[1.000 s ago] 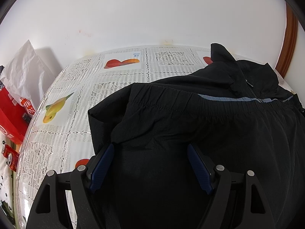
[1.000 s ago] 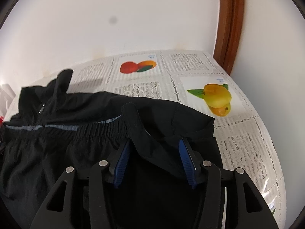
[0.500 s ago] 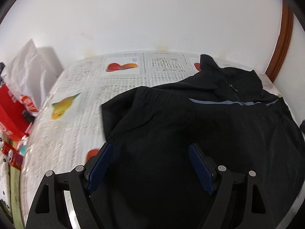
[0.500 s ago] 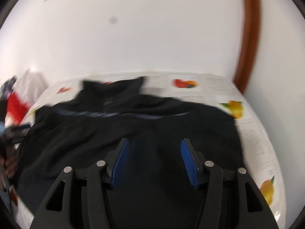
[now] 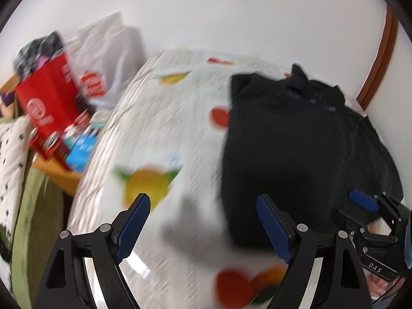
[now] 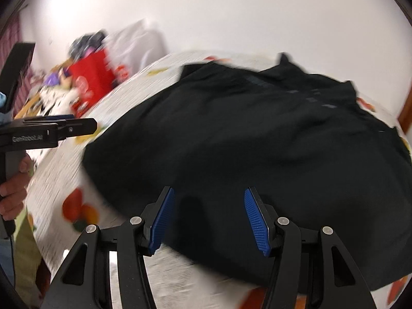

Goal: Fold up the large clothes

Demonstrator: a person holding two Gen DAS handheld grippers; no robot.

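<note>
A black jacket (image 5: 296, 141) lies folded on the fruit-print tablecloth (image 5: 159, 118), its collar at the far end. My left gripper (image 5: 203, 219) hangs over bare cloth just left of the jacket's near corner; its jaws are opening and nothing is between them. In the right wrist view my right gripper (image 6: 209, 216) is open above the near edge of the jacket (image 6: 257, 134), holding nothing. The left gripper (image 6: 77, 125) shows at the left edge there, gripped by a hand (image 6: 13, 193). Both views are motion-blurred.
Left of the table stand a red box (image 5: 49, 97), a white plastic bag (image 5: 103, 59) and small blue and red packs (image 5: 79, 149). A white wall backs the table. A brown wooden frame (image 5: 381, 59) runs up at the right.
Both grippers have drawn back from over the jacket toward the table's near side and swung left. The left one, earlier above the fabric, is now over bare tablecloth. The jacket lies flat.
</note>
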